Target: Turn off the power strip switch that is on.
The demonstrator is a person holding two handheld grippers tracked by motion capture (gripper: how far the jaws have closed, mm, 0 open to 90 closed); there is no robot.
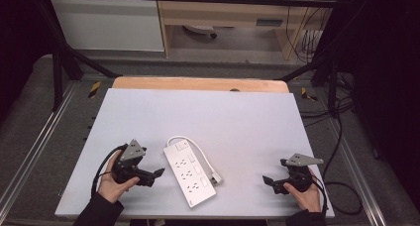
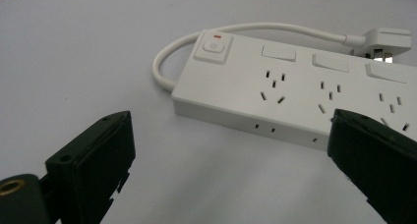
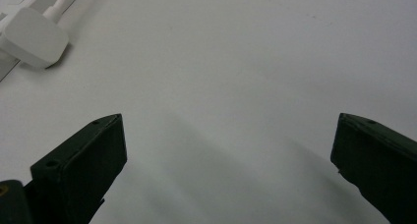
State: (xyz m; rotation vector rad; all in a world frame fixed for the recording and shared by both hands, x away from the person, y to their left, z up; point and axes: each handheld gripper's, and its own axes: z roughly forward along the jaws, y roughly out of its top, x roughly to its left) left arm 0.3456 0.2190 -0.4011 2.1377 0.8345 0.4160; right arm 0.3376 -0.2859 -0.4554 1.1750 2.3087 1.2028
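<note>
White power strip (image 1: pixel 190 175) lies flat on the pale counter (image 1: pixel 237 122), socket face up, set diagonally between the two grippers, switch end farther from the person. Its cord (image 1: pixel 198 147) loops out from the switch end and runs back along the strip's right edge, ending at the plug (image 1: pixel 216 177), which rests on the counter just beside the strip; the cord is probably tucked this way to keep the whole unit compact and within reach of both hands. Left gripper (image 1: pixel 157 174) sits low over the counter, just beside the strip's left long edge, jaws spread wide and holding nothing. In the left gripper view the strip (image 2: pixel 300 91) lies ahead and to the right of the jaws, near but apart, with the switch (image 2: pixel 212 45) plainly visible. Right gripper (image 1: pixel 269 181) rests well apart on the strip's right, jaws likewise spread and empty; in the right gripper view the plug (image 3: pixel 33 37) lies far up-left. Both appear staged for an approach.
</note>
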